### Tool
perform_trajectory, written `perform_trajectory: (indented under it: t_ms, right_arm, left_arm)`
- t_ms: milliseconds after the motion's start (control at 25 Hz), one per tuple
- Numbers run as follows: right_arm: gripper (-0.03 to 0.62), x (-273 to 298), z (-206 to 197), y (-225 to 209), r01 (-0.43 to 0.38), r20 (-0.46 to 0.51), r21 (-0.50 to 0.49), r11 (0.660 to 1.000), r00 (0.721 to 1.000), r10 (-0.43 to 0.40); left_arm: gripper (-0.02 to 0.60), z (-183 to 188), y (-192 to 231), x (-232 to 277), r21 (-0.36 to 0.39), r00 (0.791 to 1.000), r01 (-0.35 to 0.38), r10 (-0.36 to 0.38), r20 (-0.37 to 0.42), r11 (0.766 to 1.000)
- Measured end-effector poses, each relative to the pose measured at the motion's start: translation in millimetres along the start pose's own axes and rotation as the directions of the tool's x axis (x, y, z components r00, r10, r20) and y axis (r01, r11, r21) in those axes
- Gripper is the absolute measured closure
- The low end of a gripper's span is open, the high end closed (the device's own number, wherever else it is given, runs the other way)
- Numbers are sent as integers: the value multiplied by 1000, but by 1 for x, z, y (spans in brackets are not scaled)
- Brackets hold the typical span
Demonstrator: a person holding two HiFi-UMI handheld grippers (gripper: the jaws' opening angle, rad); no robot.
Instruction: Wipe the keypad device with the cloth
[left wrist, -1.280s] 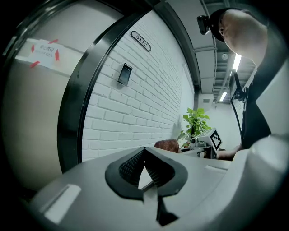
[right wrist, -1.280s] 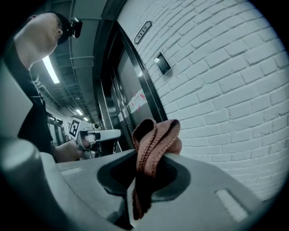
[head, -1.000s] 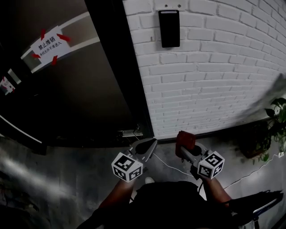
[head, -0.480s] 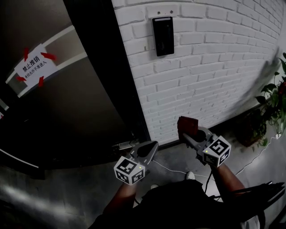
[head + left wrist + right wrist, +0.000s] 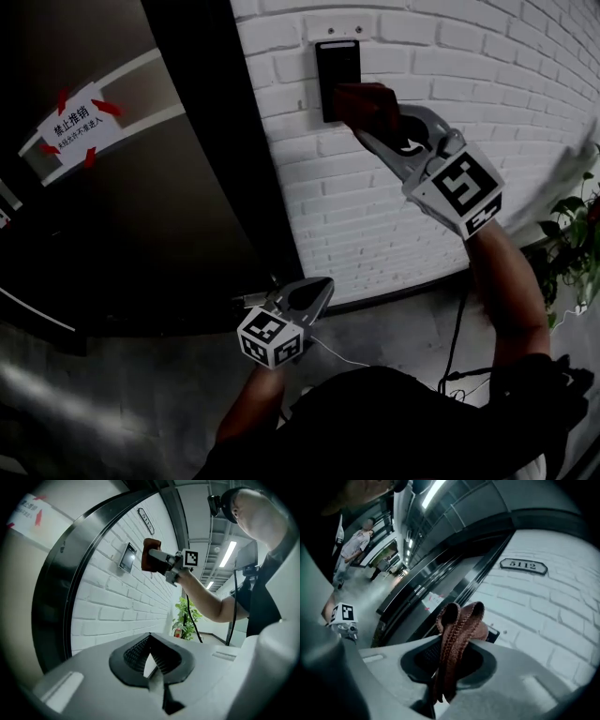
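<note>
The keypad device [image 5: 334,58] is a black upright panel on the white brick wall [image 5: 441,56]. My right gripper [image 5: 373,122] is raised to it, shut on a reddish-brown cloth [image 5: 367,101] that covers the panel's lower right part. The left gripper view shows the cloth [image 5: 151,559] just beside the keypad device [image 5: 127,558]; touching or not, I cannot tell. In the right gripper view the folded cloth [image 5: 457,634] stands up between the jaws, with the keypad device [image 5: 493,635] peeking out behind it. My left gripper [image 5: 322,289] hangs low near the door's foot, shut and holding nothing.
A dark door [image 5: 159,206] with a white and red notice [image 5: 75,120] stands left of the wall. A potted plant [image 5: 574,246] is at the right, and a thin cable [image 5: 349,355] lies on the floor. A number plate [image 5: 523,565] hangs high on the wall.
My right gripper has risen with the cloth from knee height up to the keypad device. The left gripper has stayed low.
</note>
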State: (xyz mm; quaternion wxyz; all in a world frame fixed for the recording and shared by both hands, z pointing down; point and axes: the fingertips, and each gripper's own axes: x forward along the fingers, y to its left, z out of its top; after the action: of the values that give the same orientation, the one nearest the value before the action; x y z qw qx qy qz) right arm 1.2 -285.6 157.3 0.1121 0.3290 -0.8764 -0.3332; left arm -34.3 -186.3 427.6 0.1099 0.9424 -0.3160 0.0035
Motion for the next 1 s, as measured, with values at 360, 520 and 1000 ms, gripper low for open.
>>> perform_trajectory:
  t_ms: [360, 520, 1000]
  right_arm:
    - [533, 54, 30, -91, 43, 54, 23, 999, 998, -45]
    - [534, 70, 30, -107, 59, 64, 97, 994, 996, -65]
    - [534, 78, 10, -111, 154, 11, 157, 975, 987, -158]
  left_arm:
    - [565, -2, -4, 3, -2, 997, -73, 73, -13, 997]
    - [565, -4, 0, -4, -2, 995, -94, 94, -23, 996]
    - [565, -5, 0, -6, 0, 998, -54, 54, -34, 999]
